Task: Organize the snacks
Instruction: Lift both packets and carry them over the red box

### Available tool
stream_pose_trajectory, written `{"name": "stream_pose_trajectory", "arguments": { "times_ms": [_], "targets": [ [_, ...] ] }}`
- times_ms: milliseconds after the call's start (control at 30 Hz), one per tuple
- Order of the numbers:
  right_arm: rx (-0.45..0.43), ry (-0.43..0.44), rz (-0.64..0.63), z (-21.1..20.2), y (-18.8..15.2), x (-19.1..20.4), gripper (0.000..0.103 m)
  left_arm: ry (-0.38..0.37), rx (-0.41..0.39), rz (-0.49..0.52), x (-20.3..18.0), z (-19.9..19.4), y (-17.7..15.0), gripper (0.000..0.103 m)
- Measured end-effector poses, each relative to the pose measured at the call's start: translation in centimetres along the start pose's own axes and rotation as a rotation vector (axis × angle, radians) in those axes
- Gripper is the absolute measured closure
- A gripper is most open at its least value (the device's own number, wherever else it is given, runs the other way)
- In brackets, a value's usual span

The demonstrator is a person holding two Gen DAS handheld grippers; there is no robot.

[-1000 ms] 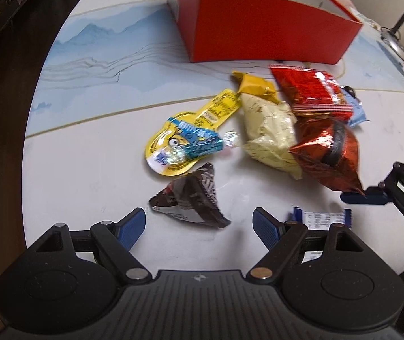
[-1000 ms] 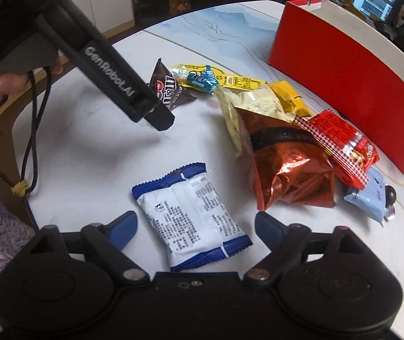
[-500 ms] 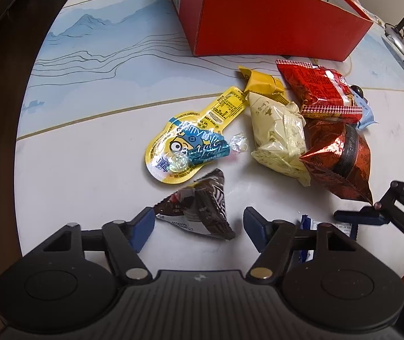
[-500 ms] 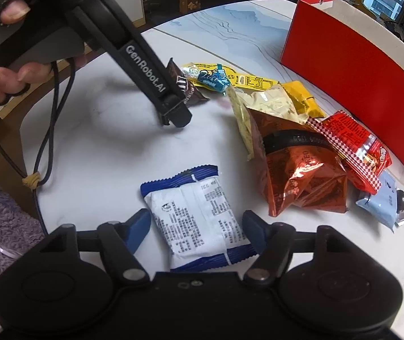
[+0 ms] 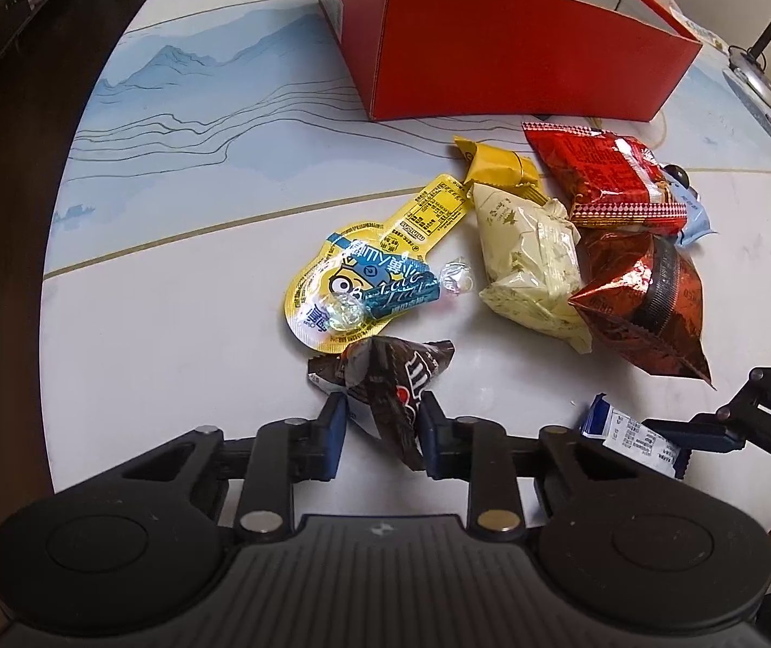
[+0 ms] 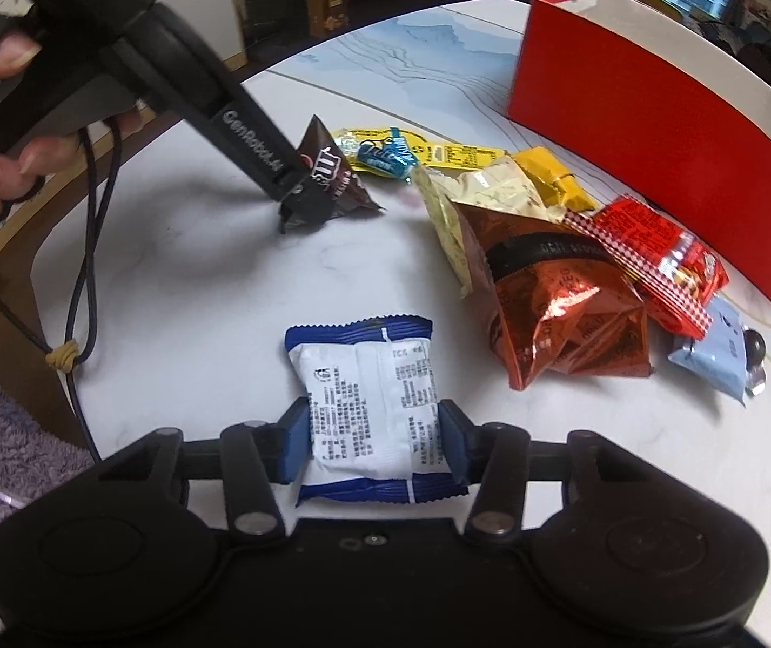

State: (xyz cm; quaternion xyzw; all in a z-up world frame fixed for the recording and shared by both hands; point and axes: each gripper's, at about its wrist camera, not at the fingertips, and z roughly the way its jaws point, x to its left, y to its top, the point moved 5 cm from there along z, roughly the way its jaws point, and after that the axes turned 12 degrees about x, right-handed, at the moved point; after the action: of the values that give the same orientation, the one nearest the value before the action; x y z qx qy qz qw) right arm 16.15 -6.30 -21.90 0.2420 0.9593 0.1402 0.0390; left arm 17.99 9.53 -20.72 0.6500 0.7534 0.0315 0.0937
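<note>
Currently you have two snacks in hand at once: the brown chocolate packet (image 5: 385, 383) sits between the pads of the left gripper (image 5: 380, 432), and the blue-and-white biscuit packet (image 6: 371, 405) sits between the pads of the right gripper (image 6: 373, 440). Both sets of jaws have just been closing, and each now presses on its packet from both sides; both packets rest on the white table (image 5: 169, 335), near its front edge. Confirm a firm pinch before lifting, since the chocolate packet is crumpled and may slip, while the biscuit packet is puffed and could pop out sideways. Lift each straight up, clear the loose pile, and carry toward the red box (image 5: 520, 48), which stands well apart at the far side. Avoid dragging across the copper foil bag (image 6: 563, 313), the cream bag (image 5: 534, 264) and the yellow minion pouch (image 5: 374, 270). Use the right wrist view to check the left gripper from outside, with the person's hand (image 6: 1, 108) on its handle; the left wrist view alone shows the box's open top.
</note>
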Motion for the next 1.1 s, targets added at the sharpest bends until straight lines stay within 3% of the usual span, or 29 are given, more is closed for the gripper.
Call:
{"name": "stream_pose_trajectory", "arguments": {
  "times_ms": [333, 600, 1100],
  "targets": [
    [-0.02, 0.04, 0.075, -1.1, -0.8, 0.1, 0.055, -0.017, -0.01, -0.044, 1.0, -0.6, -1.5, 0.078],
    [-0.086, 0.038, 0.098, -3.8, -0.5, 0.4, 0.055, -0.049, -0.045, -0.089, 1.6, -2.4, -2.5, 0.078],
    [-0.239, -0.012, 0.194, -10.6, 1.7, -2.5, 0.055, -0.068, -0.176, -0.079, -0.4, -9.8, -2.0, 0.078]
  ]
}}
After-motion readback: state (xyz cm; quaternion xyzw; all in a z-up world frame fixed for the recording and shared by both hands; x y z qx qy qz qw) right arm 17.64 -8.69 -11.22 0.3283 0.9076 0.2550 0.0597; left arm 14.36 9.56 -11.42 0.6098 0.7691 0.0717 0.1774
